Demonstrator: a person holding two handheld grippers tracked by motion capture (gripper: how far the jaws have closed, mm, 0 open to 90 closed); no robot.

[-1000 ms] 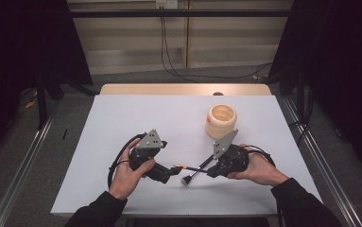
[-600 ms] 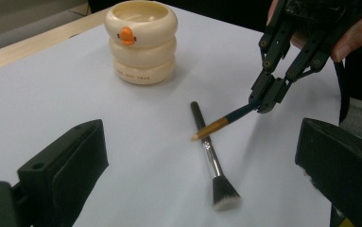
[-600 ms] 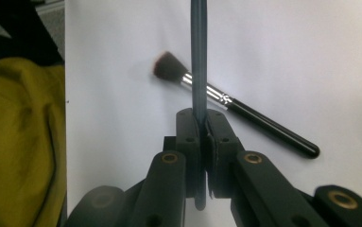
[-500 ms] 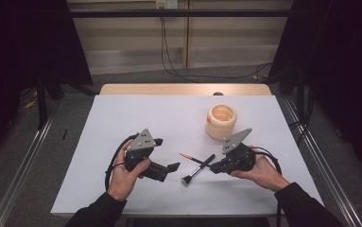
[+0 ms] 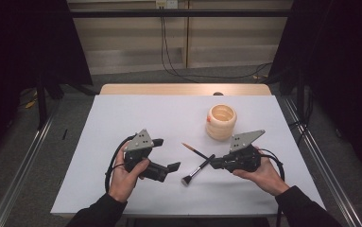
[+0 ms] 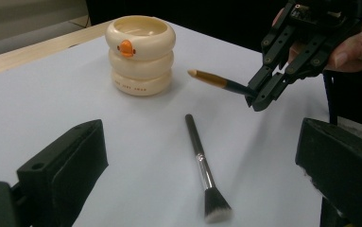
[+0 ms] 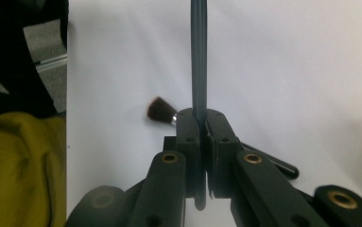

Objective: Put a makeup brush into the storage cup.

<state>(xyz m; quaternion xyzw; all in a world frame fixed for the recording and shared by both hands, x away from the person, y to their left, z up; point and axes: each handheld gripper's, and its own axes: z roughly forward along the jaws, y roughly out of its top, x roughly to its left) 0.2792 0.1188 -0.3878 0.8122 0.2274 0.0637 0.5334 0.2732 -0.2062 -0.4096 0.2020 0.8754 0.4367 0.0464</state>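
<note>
High view has the right hand-held gripper (image 5: pixel 218 162) clamped tight on a thin dark-handled brush with an orange-brown tip (image 5: pixel 193 150), held off the white counter (image 5: pixel 122 113) just in front of the cream ring-stacked plastic duck cup (image 5: pixel 221 121). A black makeup brush with a silver ferrule (image 5: pixel 196 169) lies flat near the cup, under that thin brush. The left hand-held gripper (image 5: pixel 167 155) sits further from the cup, jaws wide apart, empty.
</note>
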